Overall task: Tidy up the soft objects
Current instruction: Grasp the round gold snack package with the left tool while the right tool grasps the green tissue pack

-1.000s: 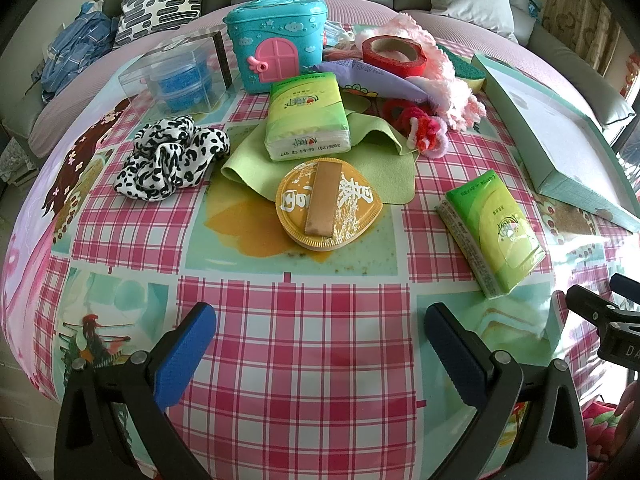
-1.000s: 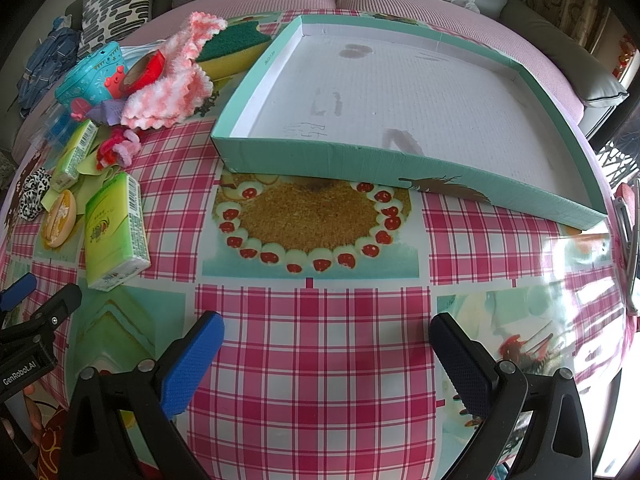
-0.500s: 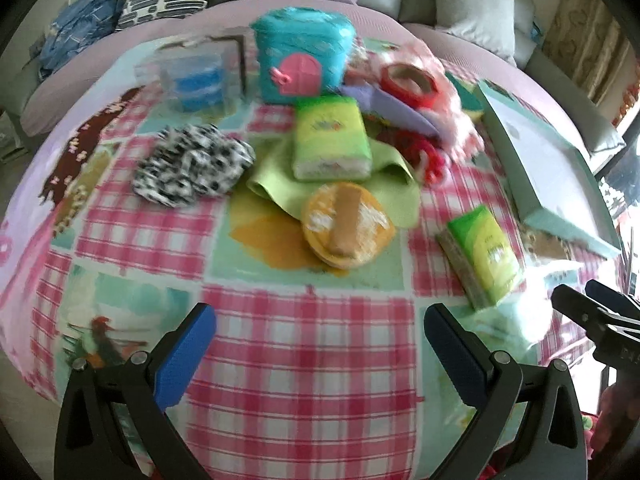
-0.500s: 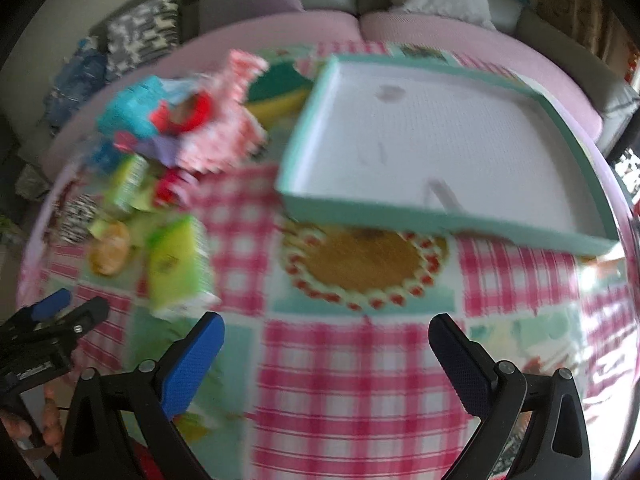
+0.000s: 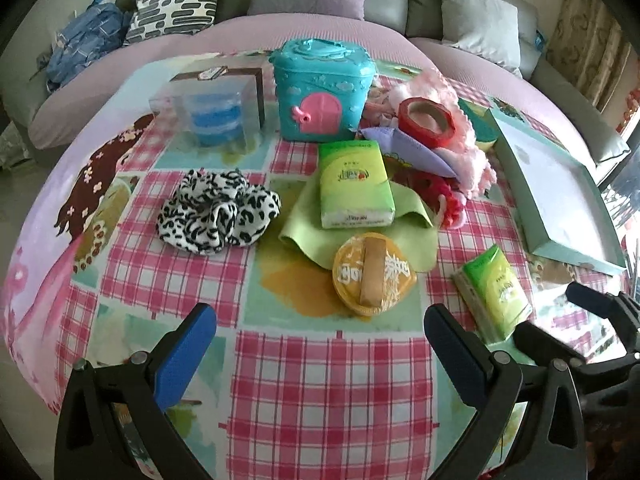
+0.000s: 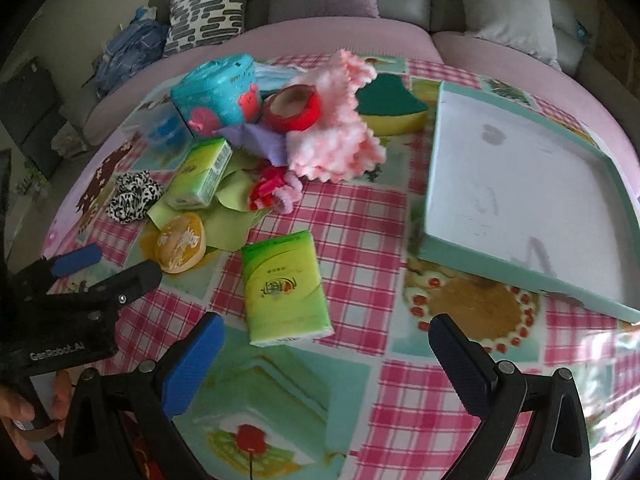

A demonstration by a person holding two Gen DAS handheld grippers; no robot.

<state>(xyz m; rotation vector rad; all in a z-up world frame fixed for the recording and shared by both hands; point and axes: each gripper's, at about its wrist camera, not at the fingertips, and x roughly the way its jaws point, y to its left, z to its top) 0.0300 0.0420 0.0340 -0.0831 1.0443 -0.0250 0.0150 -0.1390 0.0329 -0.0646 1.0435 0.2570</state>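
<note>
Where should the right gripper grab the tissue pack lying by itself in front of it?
Across the two long sides of the tissue pack, coming from above. It lies flat, clear of the pile, narrower than the open right gripper, and soft enough to squeeze.

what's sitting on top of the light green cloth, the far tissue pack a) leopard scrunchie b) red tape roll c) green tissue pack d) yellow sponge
c: in the left wrist view the green tissue pack lies flat on the light green cloth, while the red tape roll sits on the pile behind and the leopard scrunchie lies on the tablecloth beside it.
</note>
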